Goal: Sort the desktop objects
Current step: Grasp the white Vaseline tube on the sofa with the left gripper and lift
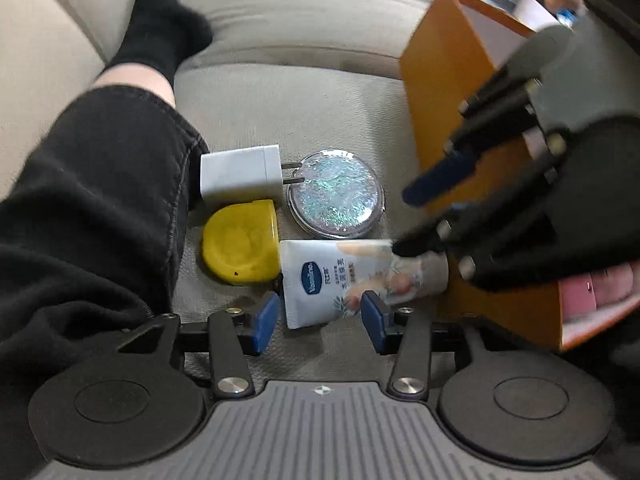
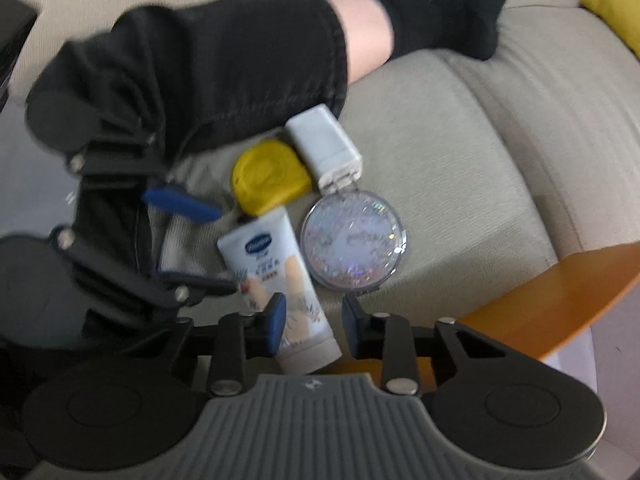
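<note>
A: Listing item one: hand cream tube (image 1: pixel 320 280), lying between the left tongs (image 1: pixel 318 320), jaws released; its cap end sits between the right tongs (image 2: pixel 312 320), also unclenched.

B: Handling: likely light, soft, squashy; grip mid-body, gently.

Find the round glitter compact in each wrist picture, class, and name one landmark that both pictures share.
Left wrist: glitter compact just above centre, right of the white charger.
Right wrist: glitter compact at centre, below the white charger.
Shared landmark: the yellow case beside the charger, above the Vaseline tube.
</note>
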`<state>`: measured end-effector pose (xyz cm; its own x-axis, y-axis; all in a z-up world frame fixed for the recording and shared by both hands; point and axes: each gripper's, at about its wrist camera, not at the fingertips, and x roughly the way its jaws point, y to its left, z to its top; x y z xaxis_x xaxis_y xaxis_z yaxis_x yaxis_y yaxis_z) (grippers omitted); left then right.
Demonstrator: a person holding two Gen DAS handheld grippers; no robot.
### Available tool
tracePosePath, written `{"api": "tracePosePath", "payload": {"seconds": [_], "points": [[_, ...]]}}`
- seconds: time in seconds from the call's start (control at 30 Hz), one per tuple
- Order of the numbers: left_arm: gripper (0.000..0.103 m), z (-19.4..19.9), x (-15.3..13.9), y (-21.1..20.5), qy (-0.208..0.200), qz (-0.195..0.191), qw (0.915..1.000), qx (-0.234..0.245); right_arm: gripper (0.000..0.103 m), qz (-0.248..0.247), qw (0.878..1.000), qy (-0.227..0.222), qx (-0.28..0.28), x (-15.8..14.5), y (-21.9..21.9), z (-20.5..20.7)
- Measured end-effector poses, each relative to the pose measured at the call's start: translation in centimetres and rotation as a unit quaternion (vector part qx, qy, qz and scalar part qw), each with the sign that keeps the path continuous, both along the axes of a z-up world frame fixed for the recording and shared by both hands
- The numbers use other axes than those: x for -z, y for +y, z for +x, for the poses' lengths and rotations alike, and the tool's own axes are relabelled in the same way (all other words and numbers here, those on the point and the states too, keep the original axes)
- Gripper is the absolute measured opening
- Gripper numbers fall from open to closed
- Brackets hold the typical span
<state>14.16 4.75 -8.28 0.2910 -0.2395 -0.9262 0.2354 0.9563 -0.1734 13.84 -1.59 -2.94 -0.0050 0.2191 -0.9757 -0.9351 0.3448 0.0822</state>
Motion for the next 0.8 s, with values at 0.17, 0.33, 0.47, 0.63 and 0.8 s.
{"api": "tracePosePath", "payload": {"seconds": [0.17,0.33,0.47,0.63,0.8], "points": [[0.064,1.3,1.8,-0.1,0.047,0.003,0.9988,-0.018,0.033,-0.040,0.995,0.001,-0.087,0.8,0.3,-0.8],[0.080,1.7,2.6,0.6,0.067,-0.035,0.9965,-0.036,0.033,-0.061,0.990,0.006,-0.123,1.9,0.5,-0.9],[0.082,1.7,2.7,1.1,0.071,-0.055,0.9947,-0.049,0.034,-0.060,0.990,0.026,-0.124,2.6,0.2,-0.7],[0.064,1.4,2.4,2.2,0.066,-0.062,0.9937,-0.067,0.037,-0.059,0.991,0.030,-0.119,2.7,-0.1,-0.9],[0.041,-0.1,0.0,3.2,0.033,-0.069,0.9940,-0.078,0.037,-0.057,0.991,0.027,-0.117,2.3,-0.7,-1.2]]}}
